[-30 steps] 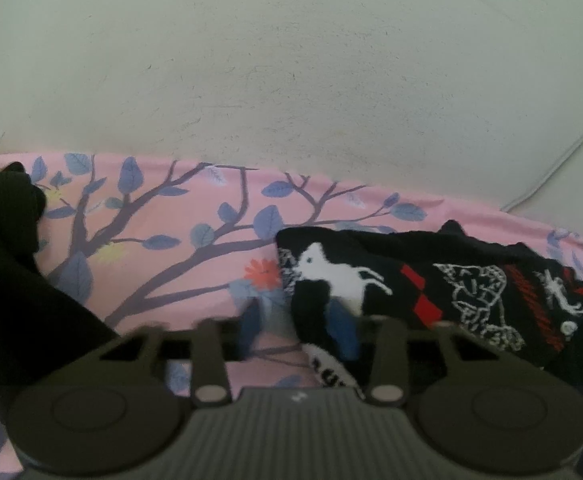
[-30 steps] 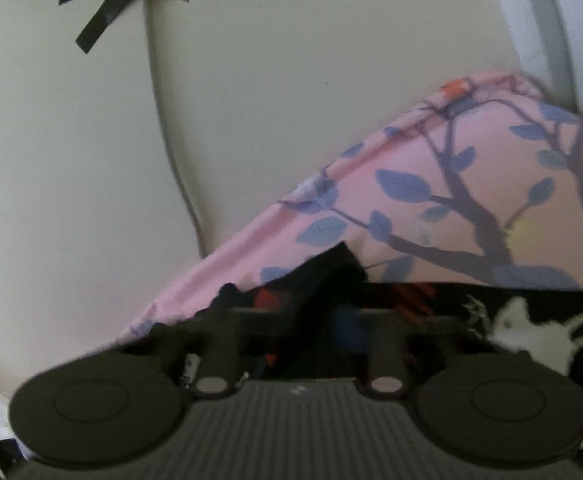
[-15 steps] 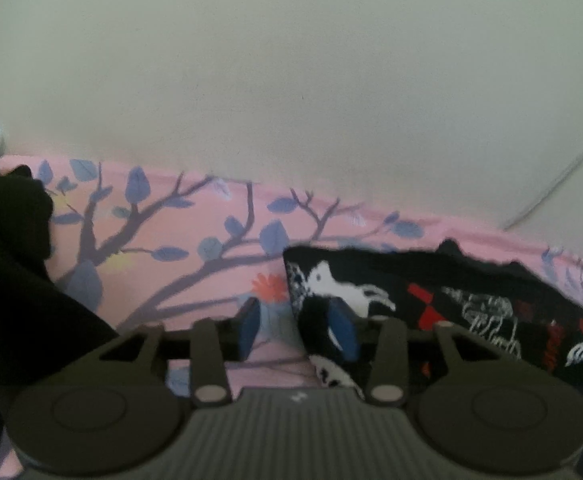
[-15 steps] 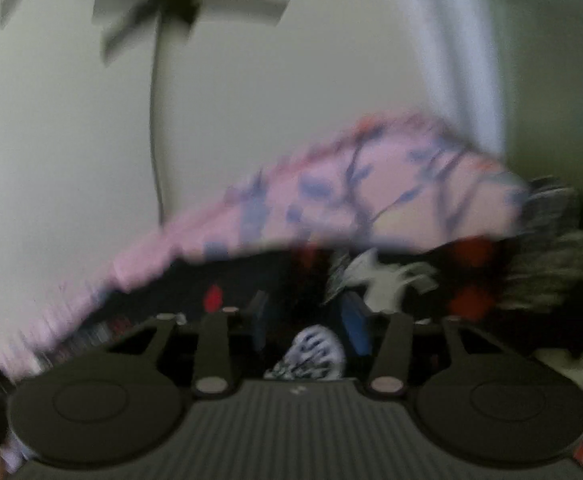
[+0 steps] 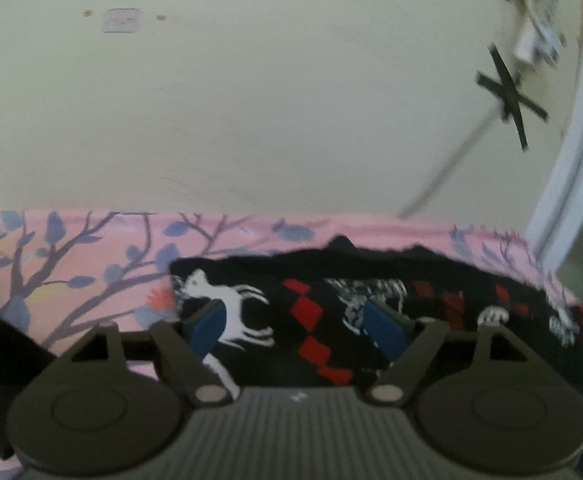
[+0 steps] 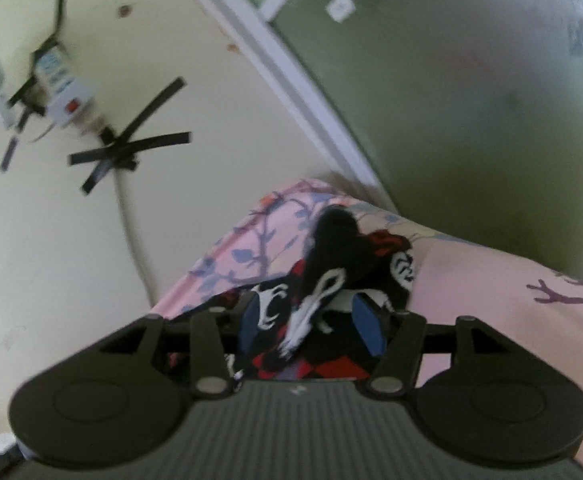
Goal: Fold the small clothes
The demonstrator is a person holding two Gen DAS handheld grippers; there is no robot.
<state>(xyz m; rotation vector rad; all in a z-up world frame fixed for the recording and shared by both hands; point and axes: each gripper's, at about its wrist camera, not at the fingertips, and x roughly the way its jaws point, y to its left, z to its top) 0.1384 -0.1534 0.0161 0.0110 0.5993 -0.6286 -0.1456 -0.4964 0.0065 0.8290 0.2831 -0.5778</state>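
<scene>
Releasing: left tongs (image 5: 297, 330) and right tongs (image 6: 311, 324) opening, nothing pinched, over black printed garment (image 5: 331, 300) on pink bedsheet (image 5: 91, 256). Best withdrawing upward without snagging the fold.

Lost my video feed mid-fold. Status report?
Left gripper and right gripper both opening, nothing pinched. Black printed garment lying on the pink sheet beneath them. Nothing in the way.

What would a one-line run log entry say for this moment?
left gripper: opening over black patterned garment | right gripper: opening, garment fold between | pink sheet: underneath
</scene>
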